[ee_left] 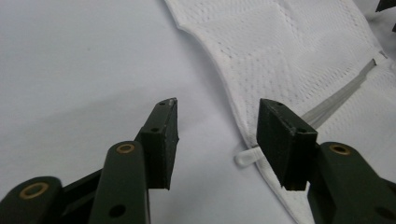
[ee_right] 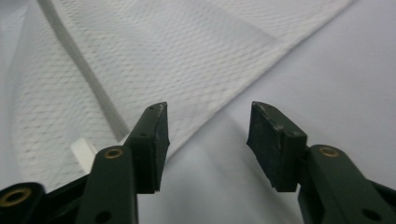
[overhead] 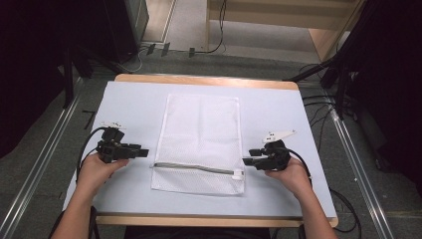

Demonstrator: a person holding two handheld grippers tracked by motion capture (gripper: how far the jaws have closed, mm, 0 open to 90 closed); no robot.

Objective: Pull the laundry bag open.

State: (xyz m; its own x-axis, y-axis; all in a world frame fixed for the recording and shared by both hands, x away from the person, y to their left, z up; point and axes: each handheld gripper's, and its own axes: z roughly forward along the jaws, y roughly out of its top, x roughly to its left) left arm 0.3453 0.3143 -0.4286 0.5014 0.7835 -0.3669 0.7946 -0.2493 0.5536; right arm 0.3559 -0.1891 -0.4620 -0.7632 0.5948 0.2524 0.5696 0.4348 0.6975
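A white mesh laundry bag (overhead: 201, 142) lies flat in the middle of the pale table (overhead: 130, 102), with a grey zipper (overhead: 194, 168) running across near its front end. My left gripper (overhead: 145, 152) hovers just left of the bag's edge at zipper height, jaws open and nothing between them. In the left gripper view the gripper (ee_left: 218, 105) faces the bag (ee_left: 289, 42), its zipper (ee_left: 337, 95) and a small white loop (ee_left: 246, 157). My right gripper (overhead: 245, 161) is open beside the bag's right edge, and its own view shows the gripper (ee_right: 208, 109) over the bag's hem (ee_right: 154, 56), near the zipper (ee_right: 79, 60).
The table's wooden rim (overhead: 209, 219) shows at the front and back. Black cables (overhead: 321, 107) and dark stands (overhead: 343, 74) lie on the floor to the right, and metal rails (overhead: 45, 149) run along both sides of the table.
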